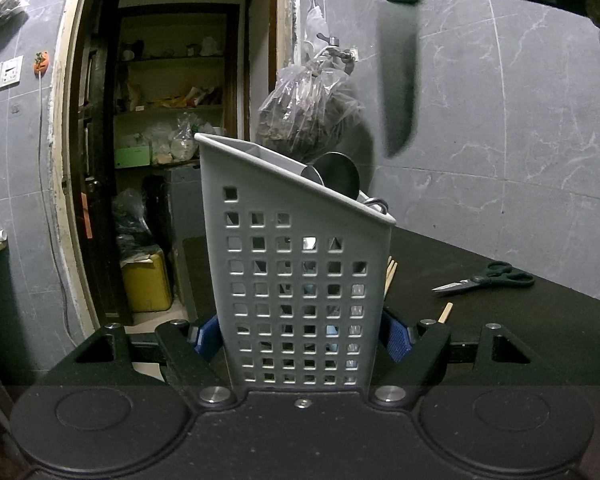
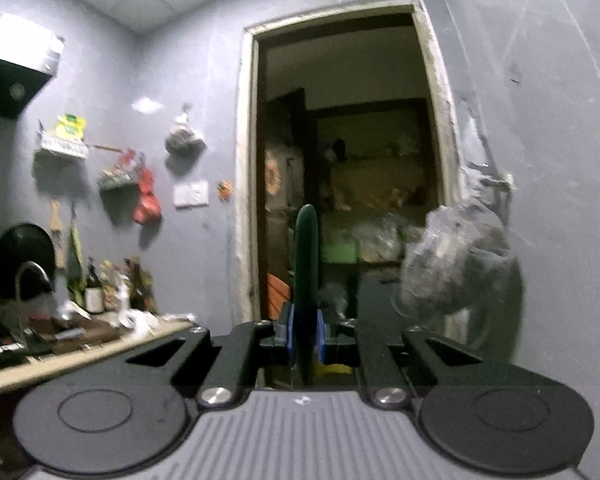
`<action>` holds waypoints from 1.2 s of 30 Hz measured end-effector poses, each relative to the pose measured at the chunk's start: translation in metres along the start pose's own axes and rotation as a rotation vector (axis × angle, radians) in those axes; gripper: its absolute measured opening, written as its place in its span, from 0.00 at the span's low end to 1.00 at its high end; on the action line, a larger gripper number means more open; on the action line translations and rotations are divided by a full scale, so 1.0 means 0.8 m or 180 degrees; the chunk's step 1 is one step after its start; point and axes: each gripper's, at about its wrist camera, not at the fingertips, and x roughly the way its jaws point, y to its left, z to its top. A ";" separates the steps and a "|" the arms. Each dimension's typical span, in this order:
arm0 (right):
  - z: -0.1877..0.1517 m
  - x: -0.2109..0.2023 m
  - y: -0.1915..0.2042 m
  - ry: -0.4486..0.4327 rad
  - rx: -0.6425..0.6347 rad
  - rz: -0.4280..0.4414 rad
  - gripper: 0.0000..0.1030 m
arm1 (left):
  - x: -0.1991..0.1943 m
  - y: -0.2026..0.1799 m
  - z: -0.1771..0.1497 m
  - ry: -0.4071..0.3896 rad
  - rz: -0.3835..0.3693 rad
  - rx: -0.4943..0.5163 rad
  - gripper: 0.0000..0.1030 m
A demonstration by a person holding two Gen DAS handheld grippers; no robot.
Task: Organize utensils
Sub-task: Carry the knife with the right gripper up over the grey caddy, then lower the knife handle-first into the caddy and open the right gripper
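A grey perforated utensil holder [image 1: 300,280] stands on the black table [image 1: 540,328]. My left gripper [image 1: 300,338] is shut on the holder's lower sides with its blue pads. A dark ladle [image 1: 338,176] and other utensils stick out of the holder's top. A black knife [image 1: 398,76] hangs blade down above and right of the holder, held by my right gripper at the top edge. In the right wrist view my right gripper [image 2: 305,338] is shut on the knife's dark handle [image 2: 306,264], which points up.
Black scissors [image 1: 488,278] lie on the table at the right. Wooden chopsticks [image 1: 446,312] lie behind the holder. A plastic bag [image 1: 312,116] hangs on the tiled wall. An open doorway [image 1: 160,140] with shelves is at the left. A cluttered counter [image 2: 80,328] shows in the right wrist view.
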 end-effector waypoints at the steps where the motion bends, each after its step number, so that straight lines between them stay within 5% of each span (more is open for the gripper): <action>1: 0.002 0.006 0.002 -0.0020 0.0022 0.0049 0.12 | 0.000 0.000 0.000 -0.0001 -0.0002 -0.0004 0.77; 10: -0.017 0.037 0.024 -0.0070 0.0023 0.0121 0.12 | 0.000 0.001 -0.001 -0.0004 0.0002 -0.0003 0.77; 36: -0.088 0.062 0.031 0.0524 -0.0036 0.0098 0.13 | 0.002 -0.002 -0.003 -0.0002 0.0003 -0.0005 0.77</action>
